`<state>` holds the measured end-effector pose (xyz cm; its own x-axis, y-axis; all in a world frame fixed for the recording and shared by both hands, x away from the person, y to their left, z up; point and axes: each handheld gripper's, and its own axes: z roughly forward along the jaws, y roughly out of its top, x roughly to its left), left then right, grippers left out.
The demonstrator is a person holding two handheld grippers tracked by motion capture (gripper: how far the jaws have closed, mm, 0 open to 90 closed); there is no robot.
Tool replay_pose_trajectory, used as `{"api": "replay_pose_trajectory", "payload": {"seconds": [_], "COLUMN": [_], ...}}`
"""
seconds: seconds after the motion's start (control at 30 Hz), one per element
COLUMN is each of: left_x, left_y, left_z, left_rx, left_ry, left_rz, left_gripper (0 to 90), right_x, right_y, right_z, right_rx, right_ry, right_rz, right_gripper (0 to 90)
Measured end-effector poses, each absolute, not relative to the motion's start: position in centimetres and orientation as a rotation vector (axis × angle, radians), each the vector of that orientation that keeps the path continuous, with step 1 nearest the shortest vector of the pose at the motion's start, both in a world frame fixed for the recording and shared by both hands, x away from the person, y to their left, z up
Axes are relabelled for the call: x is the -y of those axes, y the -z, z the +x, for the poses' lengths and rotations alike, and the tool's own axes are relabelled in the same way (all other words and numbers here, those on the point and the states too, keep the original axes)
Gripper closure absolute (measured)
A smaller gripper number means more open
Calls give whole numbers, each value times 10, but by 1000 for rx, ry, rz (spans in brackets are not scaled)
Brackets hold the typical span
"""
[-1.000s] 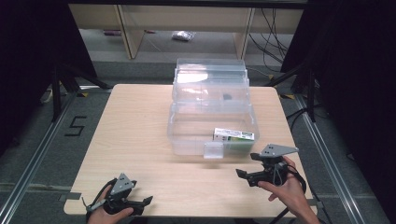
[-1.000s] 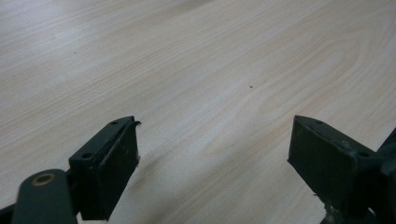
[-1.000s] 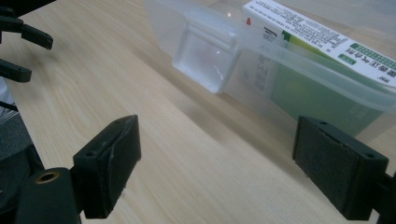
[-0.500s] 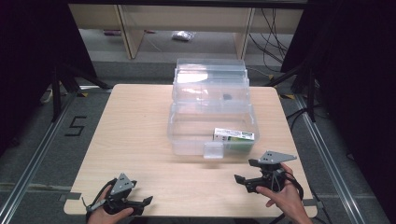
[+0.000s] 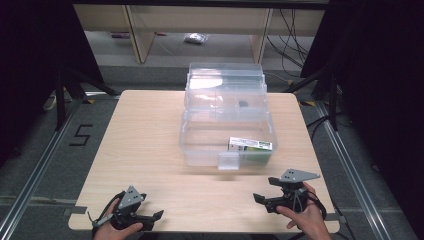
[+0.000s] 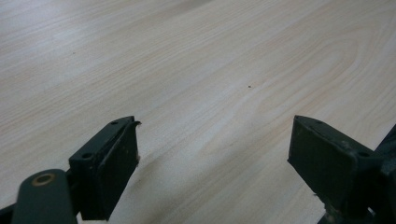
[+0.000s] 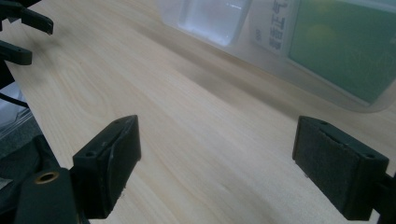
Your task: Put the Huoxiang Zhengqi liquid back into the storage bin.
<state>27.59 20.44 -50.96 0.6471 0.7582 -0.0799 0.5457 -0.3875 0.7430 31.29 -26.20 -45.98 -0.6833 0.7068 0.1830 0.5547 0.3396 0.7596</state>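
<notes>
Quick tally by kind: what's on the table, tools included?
Tools: 2, left tool and right tool, both open.
Clear plastic boxes: 1, the clear box.
Green-and-white cartons: 1, the carton, inside that box.
Total: 4.

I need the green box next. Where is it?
In the high view the green box lies inside the clear bin, at its front right corner, just beyond the right gripper.

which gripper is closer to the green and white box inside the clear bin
Right. The right gripper rests near the table's front edge, just in front of the green and white box in the clear bin. The left gripper sits at the front left corner, well off to the box's left.
</notes>
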Motion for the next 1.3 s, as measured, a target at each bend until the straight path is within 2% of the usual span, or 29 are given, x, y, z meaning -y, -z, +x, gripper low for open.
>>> {"api": "replay_pose_trajectory", "payload": {"seconds": [1.3], "left_x": [-205], "left_y": [509], "left_z": [275], "left_rx": [-1008], "left_ry": [-357], "left_rz": [2094], "left_gripper": [154], "right_x": [273], "right_y": [487], "right_z": [283], "right_rx": [-2472], "right_ry": [-1089], "right_rz": [1287], "right_gripper": [166]}}
